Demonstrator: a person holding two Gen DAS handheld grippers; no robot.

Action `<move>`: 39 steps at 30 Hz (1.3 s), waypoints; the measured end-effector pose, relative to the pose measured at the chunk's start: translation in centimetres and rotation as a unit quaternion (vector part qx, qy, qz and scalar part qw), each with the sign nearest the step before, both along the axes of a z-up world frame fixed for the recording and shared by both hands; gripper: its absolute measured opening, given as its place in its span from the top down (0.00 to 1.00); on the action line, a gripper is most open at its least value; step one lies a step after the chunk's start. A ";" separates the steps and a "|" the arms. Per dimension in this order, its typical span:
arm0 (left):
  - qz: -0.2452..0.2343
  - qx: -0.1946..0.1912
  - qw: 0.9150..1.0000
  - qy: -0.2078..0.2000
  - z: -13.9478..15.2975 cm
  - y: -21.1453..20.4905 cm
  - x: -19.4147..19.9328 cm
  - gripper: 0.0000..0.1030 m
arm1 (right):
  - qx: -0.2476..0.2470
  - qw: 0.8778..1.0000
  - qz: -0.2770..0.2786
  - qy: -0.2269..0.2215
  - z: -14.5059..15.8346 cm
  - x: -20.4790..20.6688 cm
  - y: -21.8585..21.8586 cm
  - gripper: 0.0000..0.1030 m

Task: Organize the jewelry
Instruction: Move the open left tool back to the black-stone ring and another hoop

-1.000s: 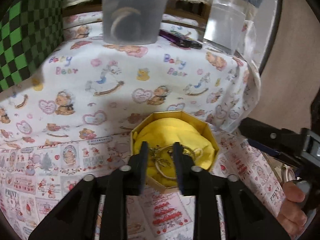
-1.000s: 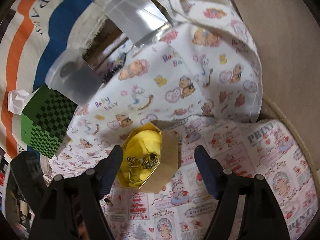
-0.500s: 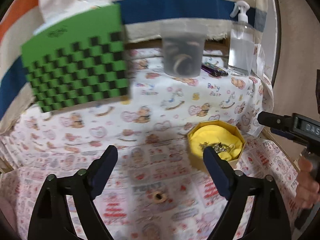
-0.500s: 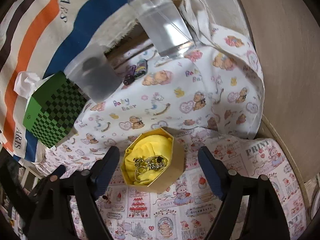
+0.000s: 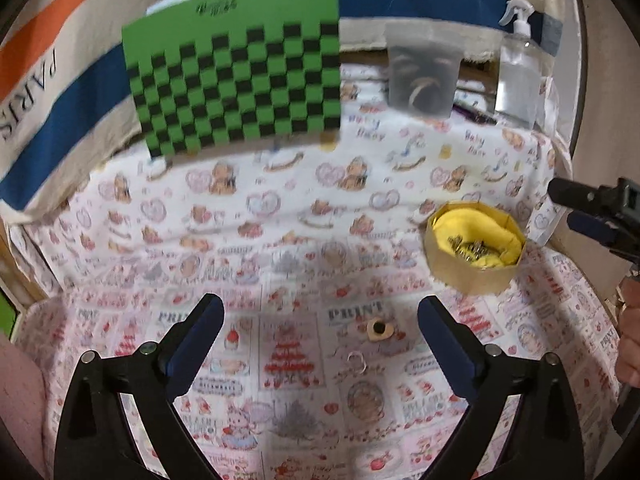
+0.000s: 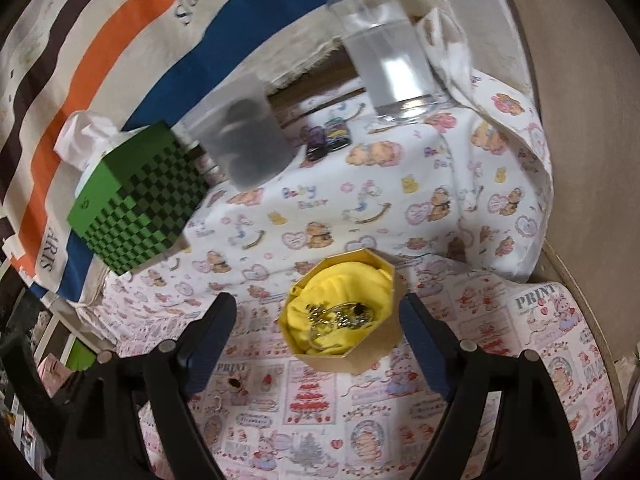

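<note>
L gripper (image 5: 320,320) apart | R gripper (image 6: 316,320) apart | cloth (image 6: 532,302) "PRINT", "Baby Bear" | banner (image 5: 24,92) "PARIS"

Soft indoor light, motion blur, fisheye-bent edges, dark corners

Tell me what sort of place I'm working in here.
Probably a home tabletop: a nursery-print cloth covers the surface, a green checkered tissue box and a clear spray bottle stand at the back, and a gold octagonal box holds jewelry.
</note>
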State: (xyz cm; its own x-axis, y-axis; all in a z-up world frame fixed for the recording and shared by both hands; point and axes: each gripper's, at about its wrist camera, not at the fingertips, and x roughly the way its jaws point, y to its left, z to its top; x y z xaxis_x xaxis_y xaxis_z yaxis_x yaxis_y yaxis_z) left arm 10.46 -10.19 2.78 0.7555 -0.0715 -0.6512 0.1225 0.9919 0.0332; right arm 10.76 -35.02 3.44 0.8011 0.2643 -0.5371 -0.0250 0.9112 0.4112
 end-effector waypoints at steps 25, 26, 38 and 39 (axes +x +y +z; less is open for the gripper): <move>-0.023 0.008 0.990 0.142 -6.8 -0.4 4.7 0.72 | -0.029 0.999 -0.017 0.023 -1.0 0.5 0.6 0.20; -0.024 0.004 0.990 0.142 -6.8 -0.3 4.7 0.72 | -0.028 0.999 -0.017 0.023 -1.0 0.6 0.6 0.20; -0.039 0.011 0.989 0.140 -6.6 -1.2 3.4 0.72 | -0.028 0.999 -0.019 0.027 -1.2 0.7 0.6 0.20; -0.041 0.006 0.989 0.141 -6.4 -1.1 3.2 0.73 | -0.027 0.999 -0.019 0.027 -1.1 0.7 0.6 0.20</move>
State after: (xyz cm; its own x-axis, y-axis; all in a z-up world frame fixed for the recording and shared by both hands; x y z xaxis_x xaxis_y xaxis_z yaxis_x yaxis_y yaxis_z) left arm 13.69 -11.32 -3.63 0.5350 -0.1155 -0.8369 0.2089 0.9779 -0.0015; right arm 11.49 -34.47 2.29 0.7799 0.2033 -0.5919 0.0307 0.9322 0.3606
